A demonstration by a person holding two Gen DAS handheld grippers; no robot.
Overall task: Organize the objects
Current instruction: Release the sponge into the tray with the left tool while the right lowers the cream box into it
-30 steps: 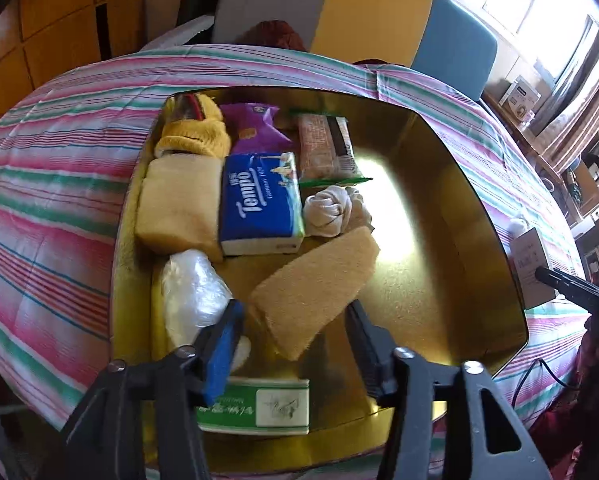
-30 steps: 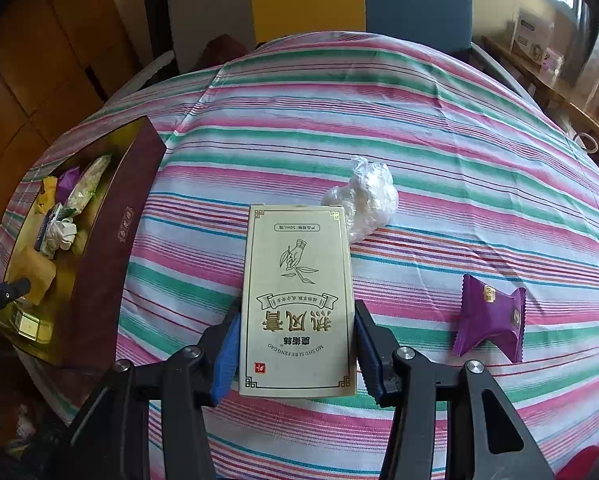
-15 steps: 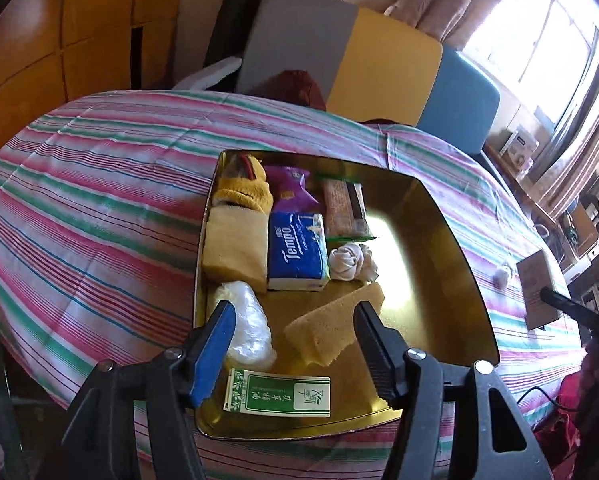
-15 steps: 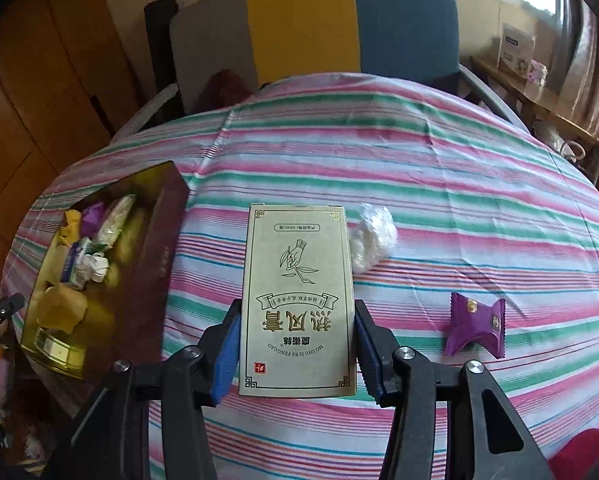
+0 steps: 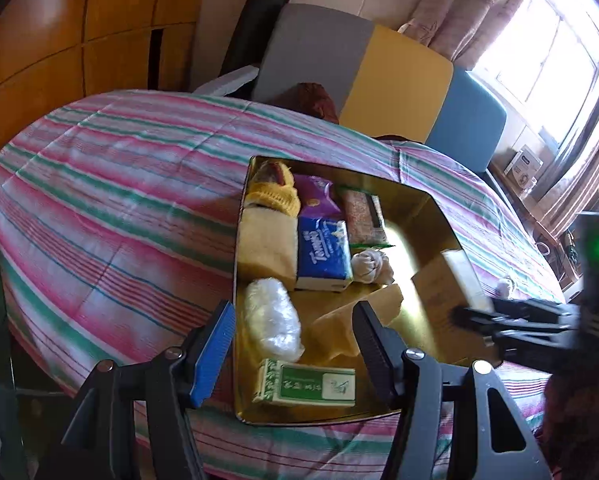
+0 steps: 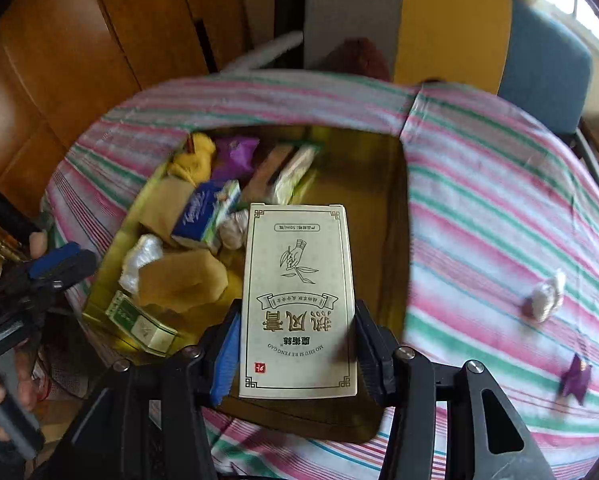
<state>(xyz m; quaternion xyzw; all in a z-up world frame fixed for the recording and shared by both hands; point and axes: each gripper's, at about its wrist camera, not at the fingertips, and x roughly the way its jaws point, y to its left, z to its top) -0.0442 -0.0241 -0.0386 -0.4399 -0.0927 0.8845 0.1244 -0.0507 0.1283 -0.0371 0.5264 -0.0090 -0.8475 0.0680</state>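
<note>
Sunny room with wood panelling and a grey/yellow/blue chair behind, and a round tabletop (image 5: 111, 184) under a pink and green striped cloth. Sitting on it is a shallow gold tray (image 6: 383, 184), and its left half is already packed: yellow knit thing, purple snack packet, blue tissue pack (image 5: 324, 252), a clear plastic wad, a tan sponge (image 6: 183, 280) and a green box (image 5: 307, 387) at the near edge. The right half is bare, so I'd guess that's where the next item goes. Biggest risk imo: the cream box (image 6: 297, 300) is long and only pinched at its lower end, so it could pivot or slip on the way down, or its far end could clip the sponge or the white cloth knot (image 6: 235, 230) just beside it and shove the tidy stuff around. The two tools are also close over the tray, so they could bump. The right tool (image 6: 297, 344) is clamped on the cream box, pads pressing both long sides, holding it above the tray near its middle. The left tool (image 5: 295, 336) is parted and holding nothing, jaws roughly halfway apart, hovering over the near left corner with the plastic wad (image 5: 273, 320) and sponge below the gap, not touching either as far as I can tell. A crumpled wrapper (image 6: 545, 296) and a purple candy (image 6: 575, 378) are out on the cloth.
</note>
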